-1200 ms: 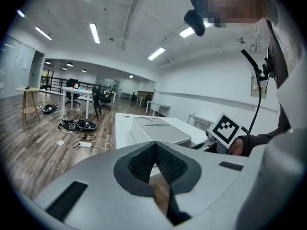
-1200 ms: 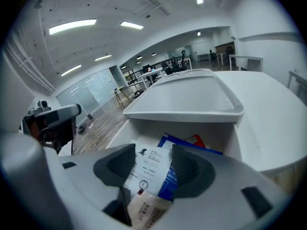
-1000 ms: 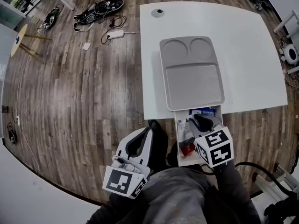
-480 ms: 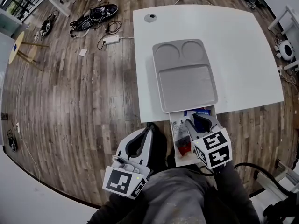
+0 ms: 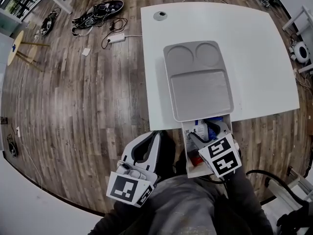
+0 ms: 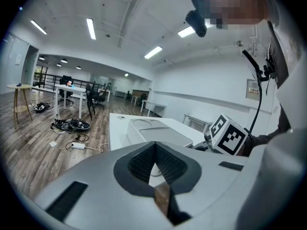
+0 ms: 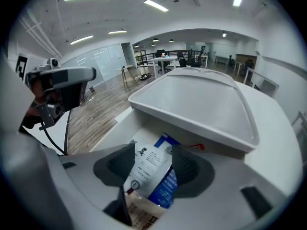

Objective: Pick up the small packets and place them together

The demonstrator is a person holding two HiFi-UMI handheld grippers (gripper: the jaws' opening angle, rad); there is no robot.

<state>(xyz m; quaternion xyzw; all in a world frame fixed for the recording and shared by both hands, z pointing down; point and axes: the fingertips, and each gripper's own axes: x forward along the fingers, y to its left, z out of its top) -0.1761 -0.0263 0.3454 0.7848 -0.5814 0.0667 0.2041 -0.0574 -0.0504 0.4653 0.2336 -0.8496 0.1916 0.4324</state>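
The right gripper (image 5: 202,132) reaches into the open drawer (image 5: 185,151) at the tabletop's (image 5: 264,58) near edge. Its jaws have just been opening and stand wide around the small packets (image 7: 149,169) at the drawer's far end, gripping none. The left gripper (image 6: 154,150) hangs closed and empty. Gathering looks barely begun.

The open drawer (image 5: 186,148) is narrow and crowded with packets (image 7: 151,169). The grey tray (image 5: 200,82) reaches the table's (image 5: 259,48) near edge, its rim overhanging the drawer's back, so the way in is from above at the front. Wide bare tabletop flanks the tray on both sides
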